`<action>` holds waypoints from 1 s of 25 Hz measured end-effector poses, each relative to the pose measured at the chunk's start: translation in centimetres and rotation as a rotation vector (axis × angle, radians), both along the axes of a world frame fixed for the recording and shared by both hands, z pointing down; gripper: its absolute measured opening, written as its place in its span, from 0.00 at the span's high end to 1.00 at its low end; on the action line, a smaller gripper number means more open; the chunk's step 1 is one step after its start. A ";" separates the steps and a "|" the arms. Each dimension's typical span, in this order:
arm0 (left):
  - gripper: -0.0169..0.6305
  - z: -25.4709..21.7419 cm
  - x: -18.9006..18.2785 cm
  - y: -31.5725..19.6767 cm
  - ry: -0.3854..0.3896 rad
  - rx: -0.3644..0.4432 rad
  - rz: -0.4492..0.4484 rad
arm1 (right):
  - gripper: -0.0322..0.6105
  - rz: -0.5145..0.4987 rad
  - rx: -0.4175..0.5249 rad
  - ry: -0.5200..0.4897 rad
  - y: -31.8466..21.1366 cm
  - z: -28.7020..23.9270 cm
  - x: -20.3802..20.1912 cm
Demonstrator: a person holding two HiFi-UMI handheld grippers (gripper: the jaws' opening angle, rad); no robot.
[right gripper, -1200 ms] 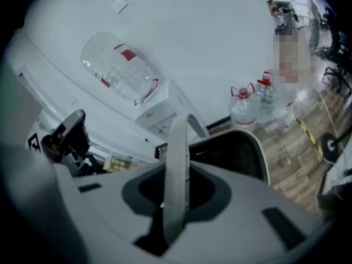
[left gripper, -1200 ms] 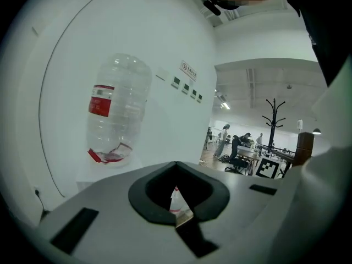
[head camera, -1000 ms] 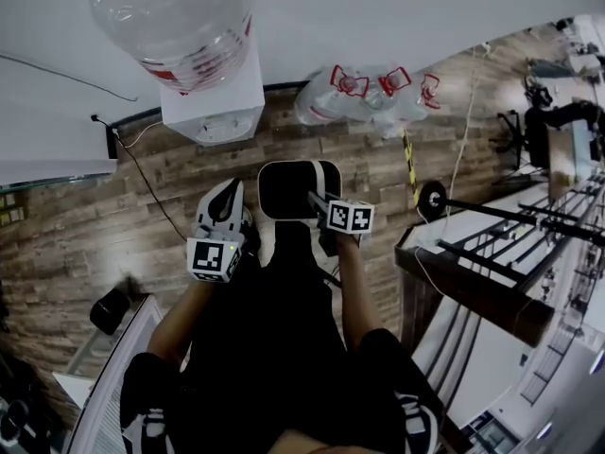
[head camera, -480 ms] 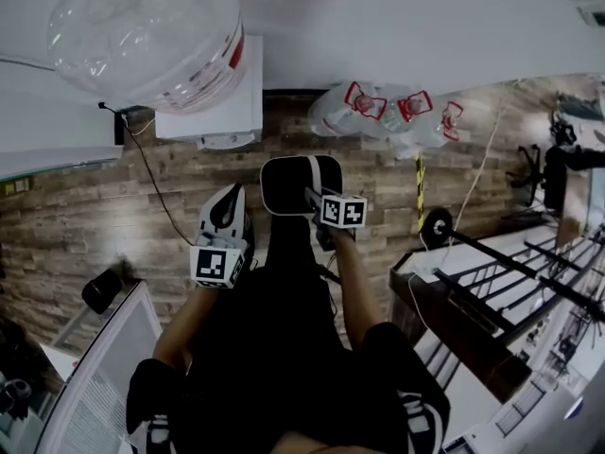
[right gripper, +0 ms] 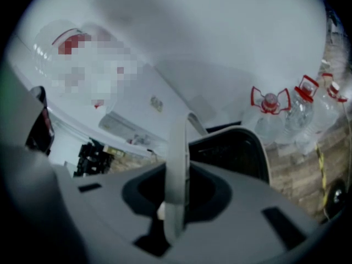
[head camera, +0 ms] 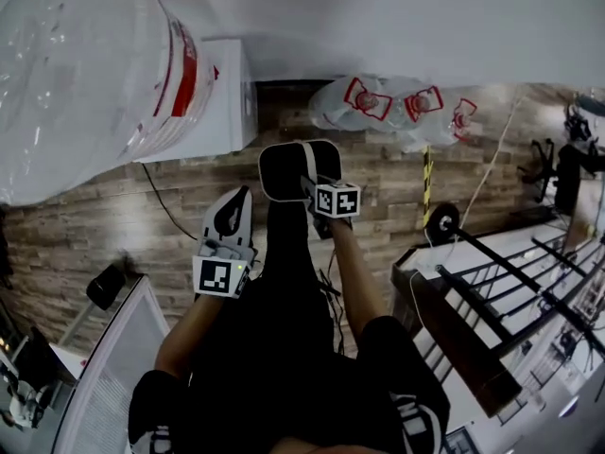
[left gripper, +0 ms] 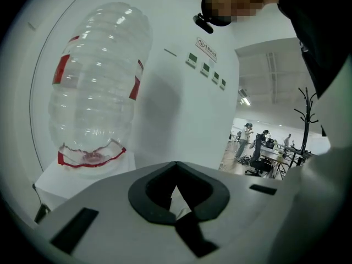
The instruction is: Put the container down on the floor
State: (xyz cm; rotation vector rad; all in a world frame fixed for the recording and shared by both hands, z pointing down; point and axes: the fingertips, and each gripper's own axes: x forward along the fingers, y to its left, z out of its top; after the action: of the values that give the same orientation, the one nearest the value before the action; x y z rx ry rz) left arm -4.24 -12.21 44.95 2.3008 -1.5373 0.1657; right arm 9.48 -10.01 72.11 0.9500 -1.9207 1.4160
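Observation:
The container (head camera: 298, 170) is a bin with a black inside and a white rim, hanging above the wood floor (head camera: 113, 225) in front of my legs. My right gripper (head camera: 315, 195) is shut on its thin white handle (right gripper: 177, 164), which runs upright between the jaws in the right gripper view; the bin's body (right gripper: 234, 153) shows just beyond. My left gripper (head camera: 231, 223) is held to the left of the bin, apart from it. Its jaws are shut with nothing between them (left gripper: 176, 194).
A white water dispenser (head camera: 213, 102) with a large clear bottle (head camera: 85, 83) stands at the wall, ahead and left. Several empty clear bottles with red handles (head camera: 397, 107) lie on the floor ahead and right. A dark railing (head camera: 473, 291) runs at the right, a white mesh surface (head camera: 109, 367) at the left.
The head view has swung, so the big bottle now fills the upper left. The bin and the right gripper sit slightly higher in the view. The left gripper has hardly moved.

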 end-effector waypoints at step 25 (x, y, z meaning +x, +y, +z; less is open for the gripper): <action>0.93 10.9 3.0 -5.0 0.018 -0.069 -0.040 | 0.82 0.030 -0.032 -0.016 -10.7 21.9 -0.8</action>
State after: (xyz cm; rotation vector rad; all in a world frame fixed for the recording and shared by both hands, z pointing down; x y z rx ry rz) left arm -1.26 -17.23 55.87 2.2109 -1.5432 0.1838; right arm 8.64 -20.72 94.02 0.9593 -1.8966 1.4719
